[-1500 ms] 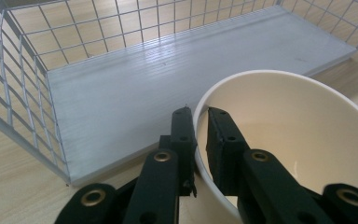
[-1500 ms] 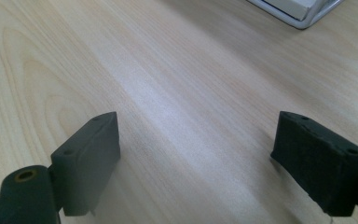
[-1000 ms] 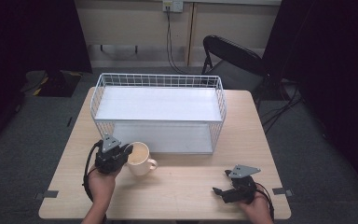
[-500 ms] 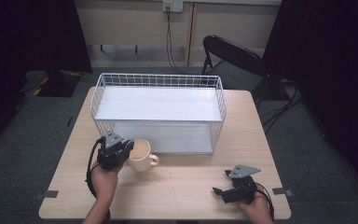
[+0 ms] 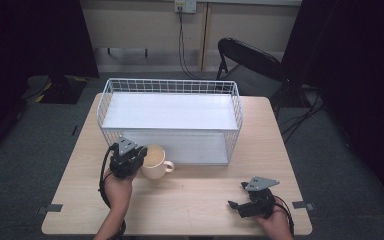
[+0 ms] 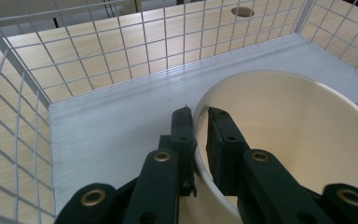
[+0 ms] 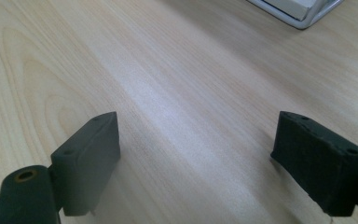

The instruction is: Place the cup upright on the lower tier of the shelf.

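Note:
A cream mug (image 5: 154,161) with its handle pointing right hangs just in front of the white wire basket (image 5: 170,90). My left gripper (image 5: 139,155) is shut on the mug's rim, one jaw inside and one outside the wall of the mug (image 6: 279,140). That left gripper (image 6: 200,123) faces the basket's white floor (image 6: 121,121). My right gripper (image 5: 236,205) rests on the table near the front right, held by a hand. The right gripper (image 7: 196,158) is open, with bare wood between its fingers.
The wooden table (image 5: 190,210) has free room across its front middle. The basket's wire walls (image 6: 98,51) rise close ahead of the mug. A black chair (image 5: 250,60) stands behind the table, and tape marks (image 5: 54,207) sit at the front corners.
The left gripper with the mug has crept slightly toward the basket. The right gripper has stayed in place.

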`<state>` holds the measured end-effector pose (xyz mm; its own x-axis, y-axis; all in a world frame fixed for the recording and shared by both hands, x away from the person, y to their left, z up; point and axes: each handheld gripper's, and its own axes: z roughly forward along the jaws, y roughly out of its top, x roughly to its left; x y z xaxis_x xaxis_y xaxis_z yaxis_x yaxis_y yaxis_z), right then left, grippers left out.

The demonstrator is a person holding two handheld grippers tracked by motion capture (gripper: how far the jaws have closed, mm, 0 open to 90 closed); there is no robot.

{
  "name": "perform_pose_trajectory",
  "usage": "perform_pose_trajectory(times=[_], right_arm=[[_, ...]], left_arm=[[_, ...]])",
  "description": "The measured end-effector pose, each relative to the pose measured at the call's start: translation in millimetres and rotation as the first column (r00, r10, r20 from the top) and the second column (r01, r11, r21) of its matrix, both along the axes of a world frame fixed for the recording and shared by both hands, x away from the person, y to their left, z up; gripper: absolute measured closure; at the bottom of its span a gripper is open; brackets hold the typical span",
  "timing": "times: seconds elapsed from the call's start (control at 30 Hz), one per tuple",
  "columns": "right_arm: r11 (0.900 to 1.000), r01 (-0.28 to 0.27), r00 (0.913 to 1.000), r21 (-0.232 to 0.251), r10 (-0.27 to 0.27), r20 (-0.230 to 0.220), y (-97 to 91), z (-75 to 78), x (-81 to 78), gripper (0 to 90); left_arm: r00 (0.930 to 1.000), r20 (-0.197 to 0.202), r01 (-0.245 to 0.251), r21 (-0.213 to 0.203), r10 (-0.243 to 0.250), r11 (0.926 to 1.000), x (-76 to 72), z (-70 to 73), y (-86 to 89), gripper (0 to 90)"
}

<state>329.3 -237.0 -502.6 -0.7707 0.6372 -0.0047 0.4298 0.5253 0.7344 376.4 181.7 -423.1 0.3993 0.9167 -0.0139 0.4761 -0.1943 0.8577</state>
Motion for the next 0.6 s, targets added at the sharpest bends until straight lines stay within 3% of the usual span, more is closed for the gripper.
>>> perform_pose_trajectory(times=[0.6], right_arm=[[1.0, 0.0, 1.0, 0.0, 0.0, 0.0, 0.0, 0.0, 0.0, 14.1]], left_arm=[[0.9986, 0.013, -0.052, 0.02, 0.051, 0.9985, 12.3, -6.3, -11.3, 81.6]])
